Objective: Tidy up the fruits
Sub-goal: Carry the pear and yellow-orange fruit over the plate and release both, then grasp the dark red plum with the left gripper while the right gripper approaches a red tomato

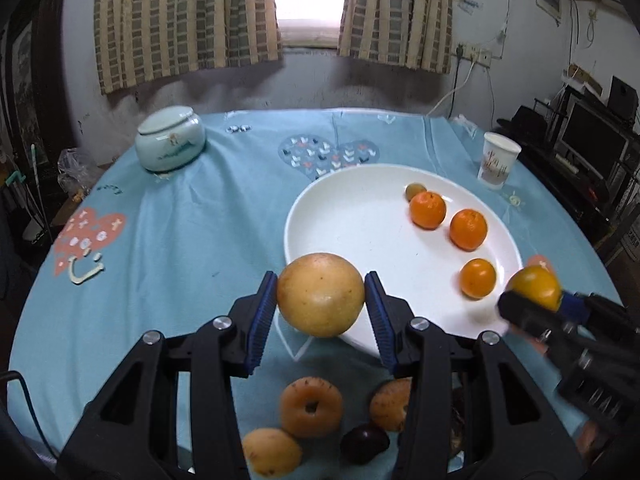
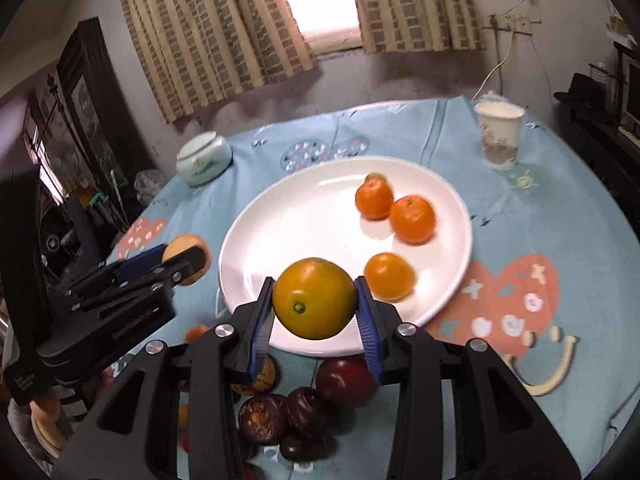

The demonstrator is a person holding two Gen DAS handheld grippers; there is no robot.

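Left wrist view: the left gripper has its fingers closed partway on a large yellow-tan fruit, pads pressed to both its sides, carried clear of the blue cloth over the near rim of the white plate. The right gripper likewise clamps an orange-yellow fruit between its blue pads, held above the plate's near edge. On the plate three small oranges lie toward its right side, with a smaller greenish fruit just behind them. More fruit waits at the near edge of the counter: a ring-shaped tan piece, a yellow one, and dark plum-coloured ones. A lidded jar stands toward the far left edge, a paper cup toward the far right.

The step in hand looks to be carrying both fruits onto the plate. The next move calls for lowering each over bare plate, apart from the oranges and each other, then spreading the fingers gently; round fruit may roll off the shallow rim.
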